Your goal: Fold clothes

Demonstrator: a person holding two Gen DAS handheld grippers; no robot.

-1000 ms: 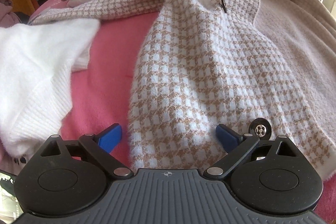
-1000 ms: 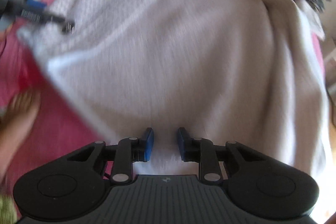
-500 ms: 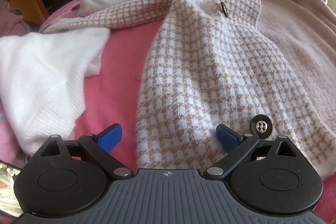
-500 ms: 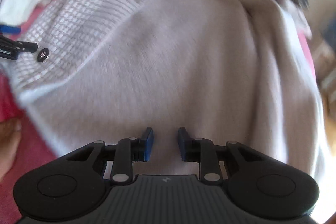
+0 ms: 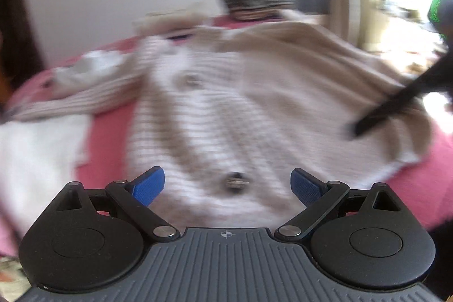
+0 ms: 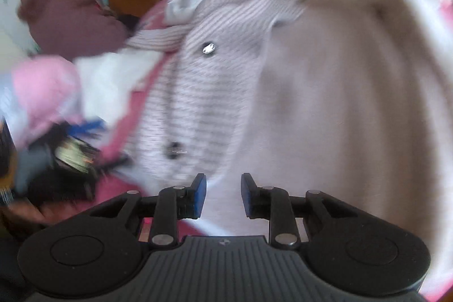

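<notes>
A pink bedspread (image 5: 110, 129) carries one houndstooth knit cardigan (image 5: 209, 115), spread front-up with one panel turned back to show its beige lining (image 6: 334, 92); one white sweater (image 5: 36, 154) lies beside its left sleeve. The knit looks soft, thick and limp, likely best gathered at hem or shoulder seam. Two buttons (image 6: 209, 48) are visible. The left gripper (image 5: 227, 187) hovers over the hem, jaws wide apart and empty; the right gripper (image 6: 223, 196) has its jaws parted narrowly, grasping nothing.
</notes>
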